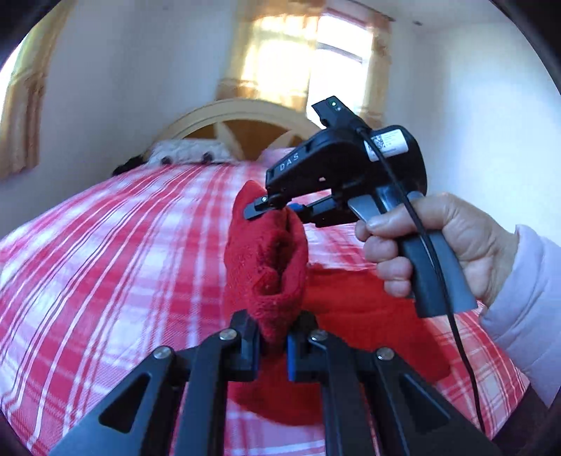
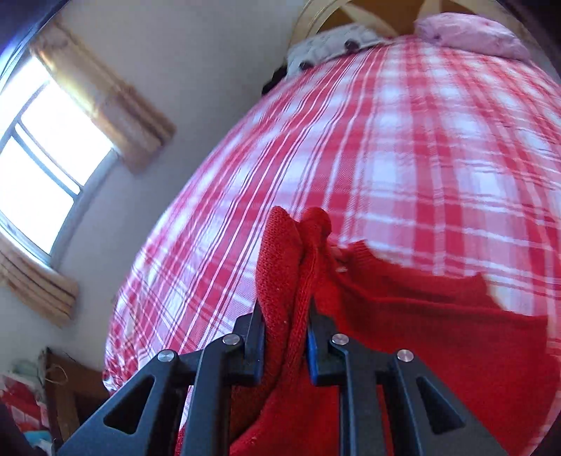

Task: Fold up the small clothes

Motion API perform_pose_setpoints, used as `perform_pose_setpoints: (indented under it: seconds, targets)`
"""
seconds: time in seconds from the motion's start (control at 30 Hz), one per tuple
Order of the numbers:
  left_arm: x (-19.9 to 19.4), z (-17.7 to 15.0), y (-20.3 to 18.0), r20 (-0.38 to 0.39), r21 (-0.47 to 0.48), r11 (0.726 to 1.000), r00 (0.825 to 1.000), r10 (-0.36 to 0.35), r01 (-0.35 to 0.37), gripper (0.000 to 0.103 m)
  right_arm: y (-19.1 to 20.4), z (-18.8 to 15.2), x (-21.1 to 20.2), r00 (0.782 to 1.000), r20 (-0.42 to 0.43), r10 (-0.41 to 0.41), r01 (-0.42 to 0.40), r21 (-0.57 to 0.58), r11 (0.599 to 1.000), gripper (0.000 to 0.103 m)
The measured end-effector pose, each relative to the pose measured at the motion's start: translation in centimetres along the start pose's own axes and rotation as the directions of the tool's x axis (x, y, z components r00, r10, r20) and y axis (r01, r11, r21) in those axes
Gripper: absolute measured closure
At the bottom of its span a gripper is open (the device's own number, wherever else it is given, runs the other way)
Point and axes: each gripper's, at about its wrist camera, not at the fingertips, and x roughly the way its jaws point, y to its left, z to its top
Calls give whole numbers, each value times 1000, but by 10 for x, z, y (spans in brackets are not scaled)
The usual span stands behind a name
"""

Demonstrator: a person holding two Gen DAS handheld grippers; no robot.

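A red knitted garment [image 1: 266,252] is lifted in a bunched fold above the bed, and the rest of it lies spread on the cover [image 1: 368,308]. My left gripper [image 1: 273,333] is shut on the lower end of the fold. My right gripper [image 1: 266,207], held by a hand [image 1: 438,238] in a pale sleeve, pinches the fold's top end. In the right wrist view, the right gripper [image 2: 285,333] has its pads pressed on a thick ridge of the red garment [image 2: 420,333], which trails off to the right over the bed.
The bed has a red and white plaid cover [image 1: 122,245] [image 2: 385,140]. A pale wooden headboard [image 1: 238,119], a white pillow [image 1: 189,151] and a pink pillow [image 2: 470,33] are at its far end. A curtained window [image 2: 45,140] and floor clutter [image 2: 24,403] lie beyond the bed's left edge.
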Motion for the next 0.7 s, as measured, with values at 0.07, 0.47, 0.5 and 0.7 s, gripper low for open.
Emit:
perform_pose_setpoints:
  seconds: [0.07, 0.47, 0.5, 0.7]
  targets:
    - [5, 3, -27, -4, 50, 998, 999, -40, 40, 92, -22, -4, -26, 999, 35, -9, 9, 16, 1000, 85]
    - [54, -27, -141, -144, 249, 954, 981, -132, 165, 92, -147, -67, -86, 993, 112, -42, 24, 165, 986, 85]
    - [57, -30, -144, -161, 253, 952, 978, -131, 169, 92, -158, -74, -85, 992, 113, -51, 29, 185, 982, 85]
    - [66, -50, -154, -220, 288, 941, 969, -116, 178, 92, -207, -108, -79, 990, 136, -46, 1, 315, 949, 90]
